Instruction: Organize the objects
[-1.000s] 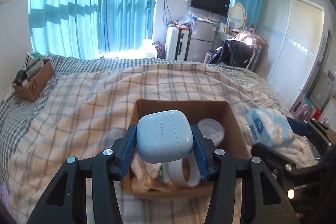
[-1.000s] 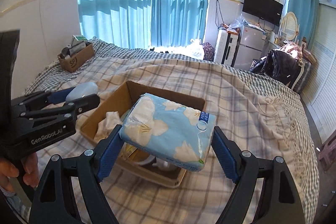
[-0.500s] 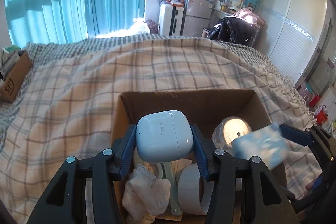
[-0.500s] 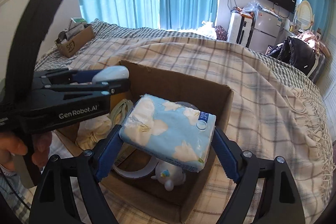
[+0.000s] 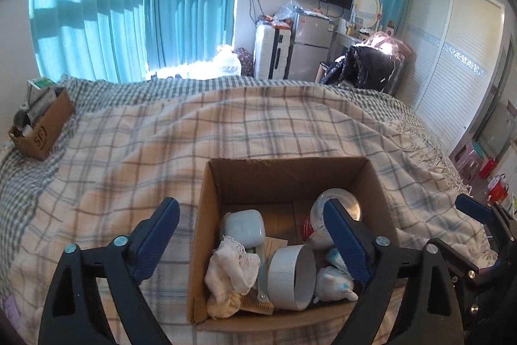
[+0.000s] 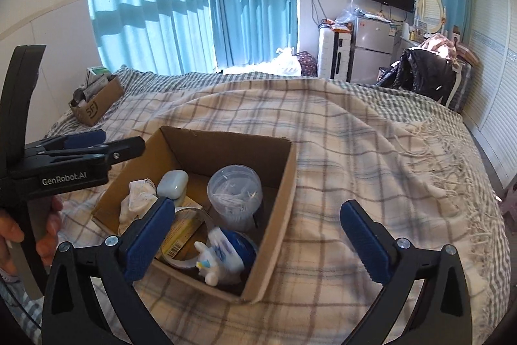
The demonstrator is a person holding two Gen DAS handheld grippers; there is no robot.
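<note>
Both grippers have let go since a moment ago: the earbud case [image 5: 244, 227] and the tissue pack [image 6: 231, 251] now lie in the cardboard box [image 5: 284, 165].
The left gripper [image 5: 255, 240] and right gripper [image 6: 258, 238] hang spread and empty over the box on the plaid blanket [image 6: 355, 134]. A careless pull-back could snag the box wall and tip it, or knock the plastic jar [image 6: 234, 194] over.
</note>
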